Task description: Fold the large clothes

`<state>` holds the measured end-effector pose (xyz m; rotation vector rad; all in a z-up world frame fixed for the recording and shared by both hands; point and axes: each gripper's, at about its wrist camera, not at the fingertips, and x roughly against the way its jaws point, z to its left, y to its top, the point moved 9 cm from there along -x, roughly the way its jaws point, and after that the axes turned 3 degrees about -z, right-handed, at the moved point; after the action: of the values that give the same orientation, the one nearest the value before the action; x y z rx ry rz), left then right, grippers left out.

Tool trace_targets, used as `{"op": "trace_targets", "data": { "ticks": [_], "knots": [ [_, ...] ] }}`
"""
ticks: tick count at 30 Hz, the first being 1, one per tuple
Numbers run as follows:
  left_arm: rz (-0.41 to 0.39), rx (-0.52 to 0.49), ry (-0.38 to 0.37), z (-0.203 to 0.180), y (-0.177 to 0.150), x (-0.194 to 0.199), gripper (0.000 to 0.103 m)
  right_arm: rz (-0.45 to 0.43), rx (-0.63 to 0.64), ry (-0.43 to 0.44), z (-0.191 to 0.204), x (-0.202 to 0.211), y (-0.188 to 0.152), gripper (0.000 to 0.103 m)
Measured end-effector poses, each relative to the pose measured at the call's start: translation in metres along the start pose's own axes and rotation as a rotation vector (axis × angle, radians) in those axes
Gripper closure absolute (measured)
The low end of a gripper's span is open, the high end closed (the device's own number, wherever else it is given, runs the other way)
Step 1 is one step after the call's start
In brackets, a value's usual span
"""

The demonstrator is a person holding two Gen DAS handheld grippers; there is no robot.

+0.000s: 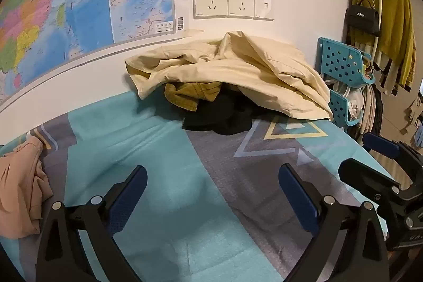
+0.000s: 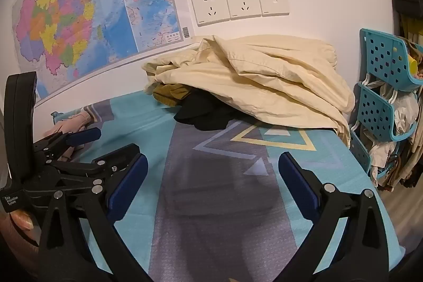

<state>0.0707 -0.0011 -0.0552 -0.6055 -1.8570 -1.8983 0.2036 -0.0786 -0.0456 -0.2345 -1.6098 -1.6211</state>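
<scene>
Bedsheet [image 1: 164, 149] lies bare beneath both spread claws [image 1: 212, 176] [image 2: 212, 165], clothes pile [image 1: 238, 70] against the far wall.

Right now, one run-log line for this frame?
left tongs: open, empty | right tongs: open, empty | cream garment: unfolded, heaped by wall | bed: bare beneath tongs

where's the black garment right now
In both wrist views the black garment lies mid-bed, half under the cream garment, beside the mustard one.

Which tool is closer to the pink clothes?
Left. The left tool hovers just right of the pink clothes; the right tool is farther right, beyond the left one.
</scene>
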Motion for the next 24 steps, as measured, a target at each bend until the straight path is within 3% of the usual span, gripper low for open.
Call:
{"op": "trace_targets", "data": {
  "ticks": [24],
  "knots": [
    [-0.013,0.022,0.010,0.0047,0.0015,0.0006,0.007,0.003,0.027,-0.026,-0.0016,0.0003,0.0005,0.005]
  ]
}}
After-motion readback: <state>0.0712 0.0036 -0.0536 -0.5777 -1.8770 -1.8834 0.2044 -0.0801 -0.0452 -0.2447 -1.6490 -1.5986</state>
